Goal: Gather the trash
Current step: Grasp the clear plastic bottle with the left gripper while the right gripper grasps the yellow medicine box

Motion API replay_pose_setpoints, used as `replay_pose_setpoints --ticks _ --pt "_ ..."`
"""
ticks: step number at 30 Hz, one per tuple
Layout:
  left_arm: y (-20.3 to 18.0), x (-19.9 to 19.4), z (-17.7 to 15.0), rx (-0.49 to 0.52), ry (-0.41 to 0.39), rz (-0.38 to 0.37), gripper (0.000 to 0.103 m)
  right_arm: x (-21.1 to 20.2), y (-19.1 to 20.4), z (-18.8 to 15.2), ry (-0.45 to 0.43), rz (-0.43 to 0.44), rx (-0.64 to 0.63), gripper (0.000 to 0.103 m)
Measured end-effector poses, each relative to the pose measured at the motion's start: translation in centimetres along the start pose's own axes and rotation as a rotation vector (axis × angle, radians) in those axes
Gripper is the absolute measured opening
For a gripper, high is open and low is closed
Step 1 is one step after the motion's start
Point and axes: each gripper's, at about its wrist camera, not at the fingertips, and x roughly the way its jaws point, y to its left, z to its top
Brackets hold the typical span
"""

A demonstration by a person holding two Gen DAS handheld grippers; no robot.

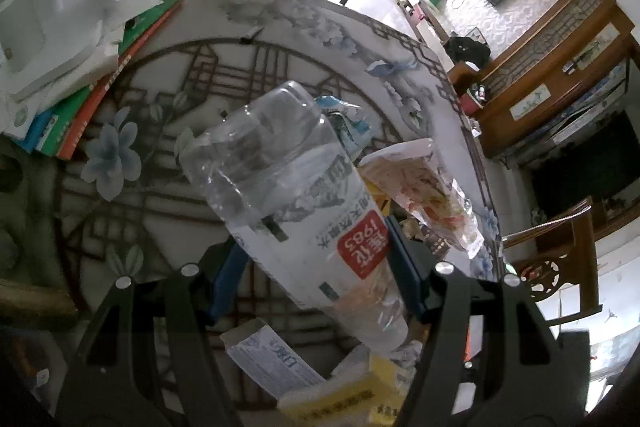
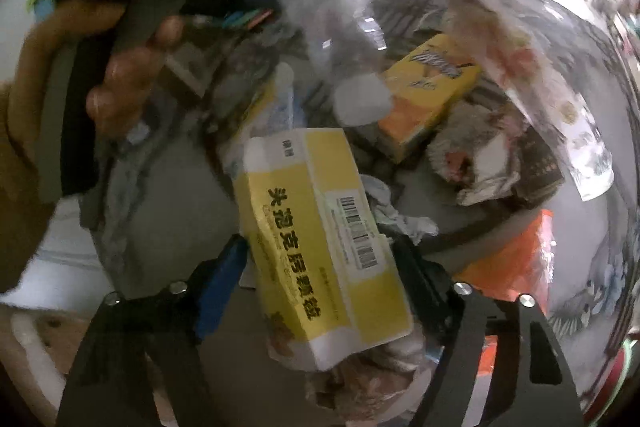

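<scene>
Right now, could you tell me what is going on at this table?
A person is clearing trash with a handheld gripper in each hand. The left gripper holds a crushed clear plastic bottle between its fingers, lifted over the patterned round table. The right gripper has a yellow and white box between its fingers, above a pile of wrappers and a smaller yellow carton.

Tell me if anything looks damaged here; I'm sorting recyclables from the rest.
The clear plastic bottle in the left hand-held gripper is dented and crumpled near its upper end. The yellow box between the right hand-held gripper's fingers looks creased.
</scene>
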Motion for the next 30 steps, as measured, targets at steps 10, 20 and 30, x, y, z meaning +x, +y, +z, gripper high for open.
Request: replay_pose_setpoints --ticks 10,20,30 --pt "-1.4 -1.6 -0.2 0.025 -0.044 -0.020 0.059 -5.5 -3.8 -1.0 -0.228 0.044 0.231 0.067" --pt "-0.9 0.8 -1.1 -0.002 0.044 0.030 0.074 -4.3 -6.3 -2.7 -0.106 -0.020 0.306 0.072" --pt "2.2 1.7 -1.8 -0.132 0.069 0.040 0.083 -2.6 -5.3 -1.2 -0.008 -0.077 0.187 0.093"
